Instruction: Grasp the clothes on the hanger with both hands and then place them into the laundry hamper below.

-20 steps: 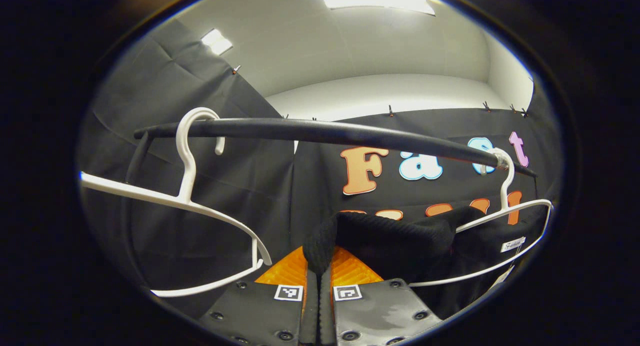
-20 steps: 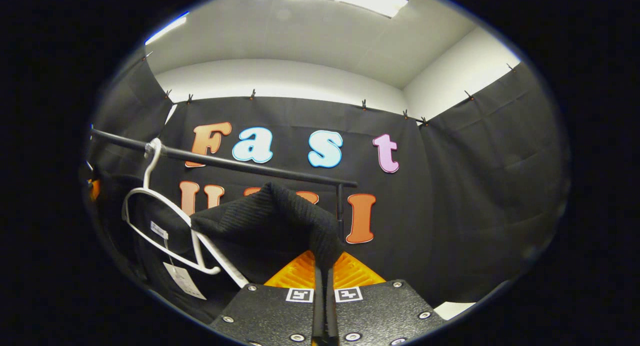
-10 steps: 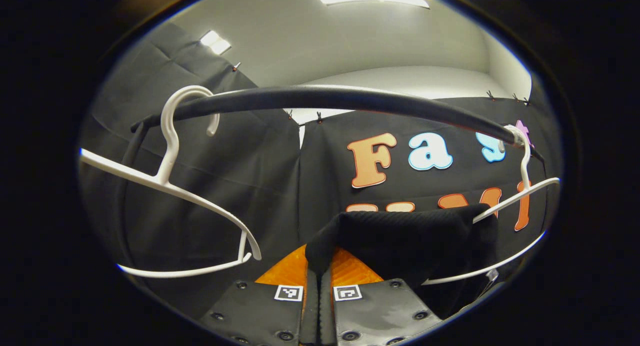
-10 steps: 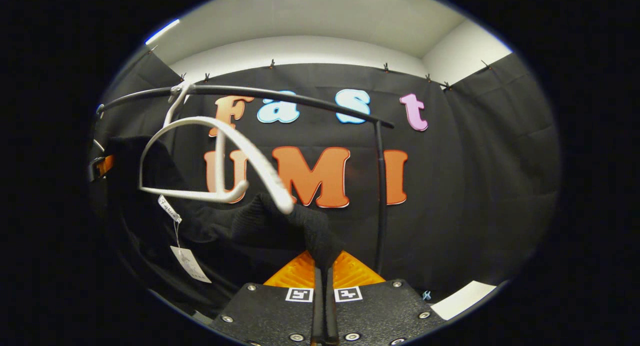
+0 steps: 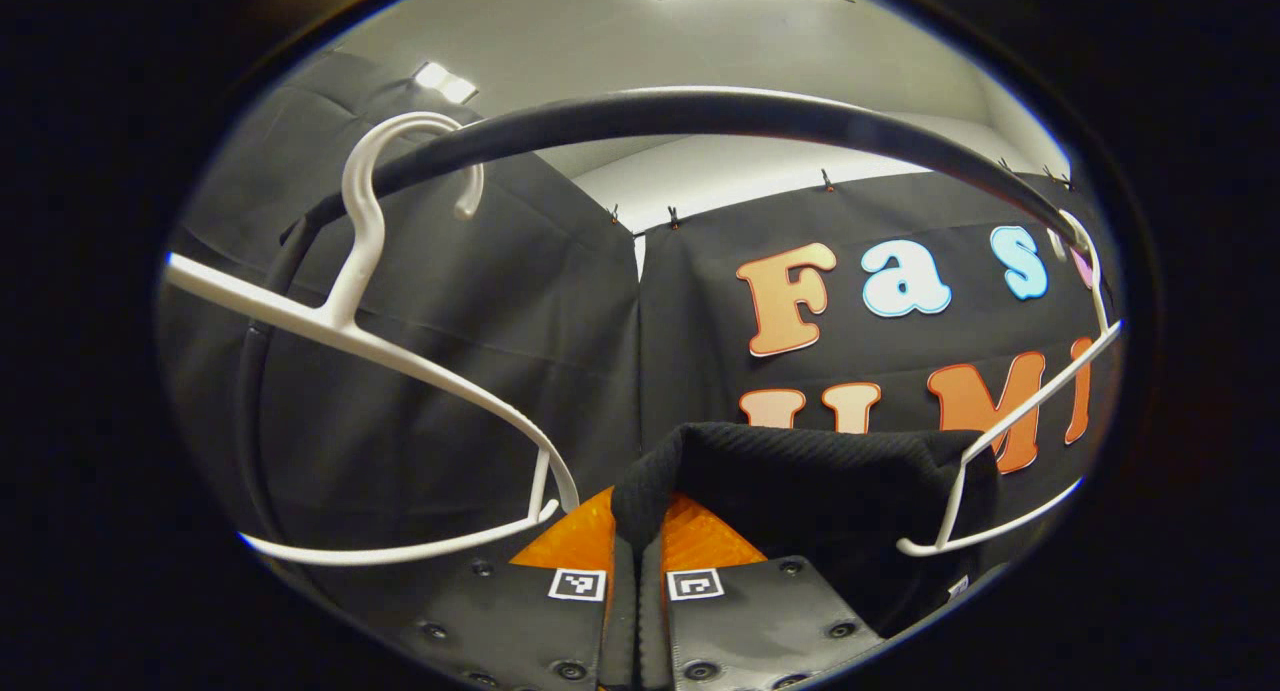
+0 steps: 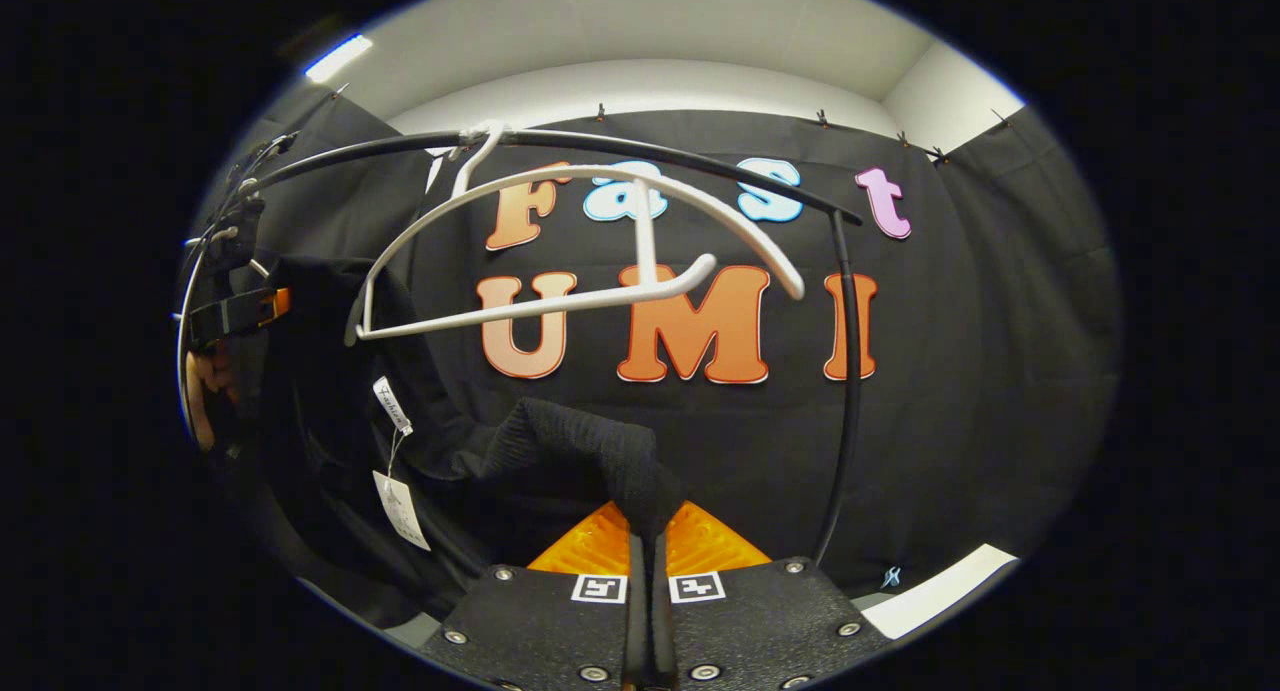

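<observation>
Clothes (image 6: 400,441), one black knit garment, hanging slack below the rail, stretching between both tools and sagging in the middle, already off its hanger. Black clothes rail (image 6: 640,156) arching overhead, its upright post (image 6: 848,391) dropping down on the right in the right gripper view. Two white hangers dangling from the rail: bare hanger (image 5: 370,351) sitting on the left in the left gripper view, second hanger (image 6: 590,251) swinging empty just above the garment in the right gripper view, also showing at the far edge (image 5: 1010,451) in the left gripper view. Left tool (image 5: 637,531) squeezing together on a bunched knit edge, fingers (image 5: 575,541) pinching the fabric from both sides. Right tool (image 6: 648,536) likewise clamping a fold of the same knit. Small paper tags (image 6: 398,506) dangling on a string from the garment. Person's hand (image 6: 205,391) peeking in at the far left of the right gripper view, holding the other tool.
</observation>
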Motion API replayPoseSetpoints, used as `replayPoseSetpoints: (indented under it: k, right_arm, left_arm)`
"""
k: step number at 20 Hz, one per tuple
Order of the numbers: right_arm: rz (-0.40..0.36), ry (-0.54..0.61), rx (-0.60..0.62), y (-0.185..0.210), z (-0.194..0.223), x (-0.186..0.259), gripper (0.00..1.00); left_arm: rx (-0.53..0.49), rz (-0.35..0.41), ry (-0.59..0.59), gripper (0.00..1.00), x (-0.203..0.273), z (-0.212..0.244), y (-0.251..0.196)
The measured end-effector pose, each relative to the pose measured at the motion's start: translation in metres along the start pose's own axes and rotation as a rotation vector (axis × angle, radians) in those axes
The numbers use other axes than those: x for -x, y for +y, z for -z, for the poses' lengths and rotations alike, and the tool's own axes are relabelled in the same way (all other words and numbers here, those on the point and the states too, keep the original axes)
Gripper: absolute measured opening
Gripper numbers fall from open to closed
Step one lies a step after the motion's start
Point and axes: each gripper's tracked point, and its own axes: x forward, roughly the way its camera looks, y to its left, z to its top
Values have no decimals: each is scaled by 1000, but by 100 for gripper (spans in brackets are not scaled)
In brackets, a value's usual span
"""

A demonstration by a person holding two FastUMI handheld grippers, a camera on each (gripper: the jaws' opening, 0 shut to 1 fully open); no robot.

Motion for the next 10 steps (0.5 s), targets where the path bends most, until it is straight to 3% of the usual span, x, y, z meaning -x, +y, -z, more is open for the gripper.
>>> replayPoseSetpoints:
  k: [5, 10]
  right_arm:
    - [-34, 20, 4, 17, 3, 11, 1]
    - [-43, 29, 1, 26, 10, 23, 1]
  left_arm:
    - [-59, -7, 32, 8, 10, 28, 7]
    - [-53, 5, 105, 8, 19, 67, 13]
